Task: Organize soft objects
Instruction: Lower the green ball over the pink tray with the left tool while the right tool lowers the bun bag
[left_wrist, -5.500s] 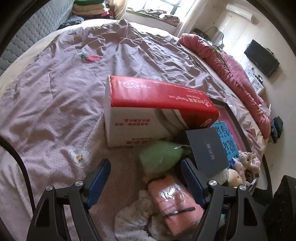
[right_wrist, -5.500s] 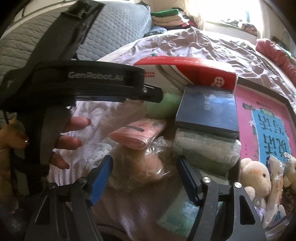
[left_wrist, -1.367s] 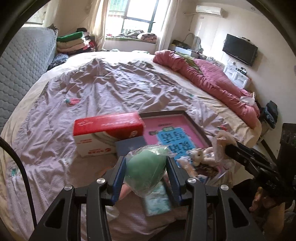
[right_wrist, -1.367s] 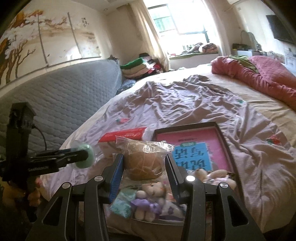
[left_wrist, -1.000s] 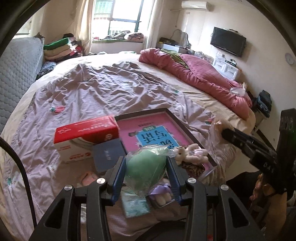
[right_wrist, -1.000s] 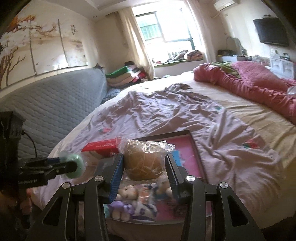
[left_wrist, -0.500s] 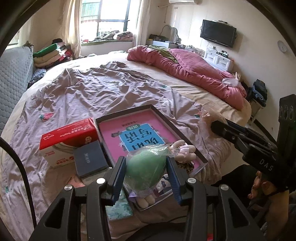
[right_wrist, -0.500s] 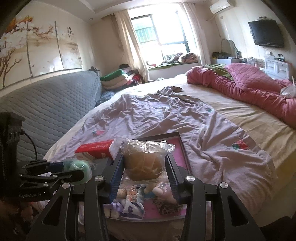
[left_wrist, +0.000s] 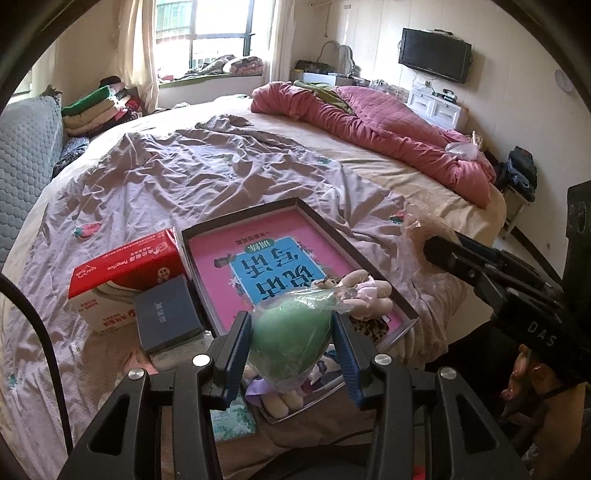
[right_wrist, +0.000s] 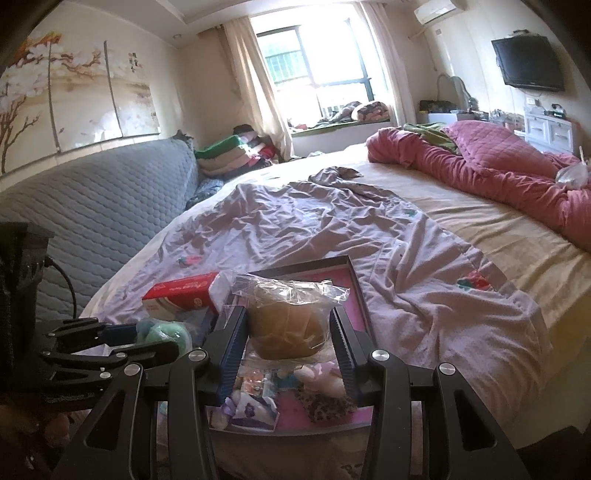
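Pink-lined tray (left_wrist: 369, 266) holds plush toys (left_wrist: 365, 295); left tool (left_wrist: 291, 332) grips green bagged ball (left_wrist: 291, 339), right tool (right_wrist: 288, 332) brown one (right_wrist: 288, 328).

A wall-mounted television (left_wrist: 436, 59) hung above a white dresser (left_wrist: 437, 107); folded blankets (left_wrist: 98, 110) were stacked beside the window (left_wrist: 218, 35).

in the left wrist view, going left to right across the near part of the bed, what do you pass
red tissue box → dark blue box → green bagged toy in the left gripper → pink tray → right gripper holding a brown bagged toy
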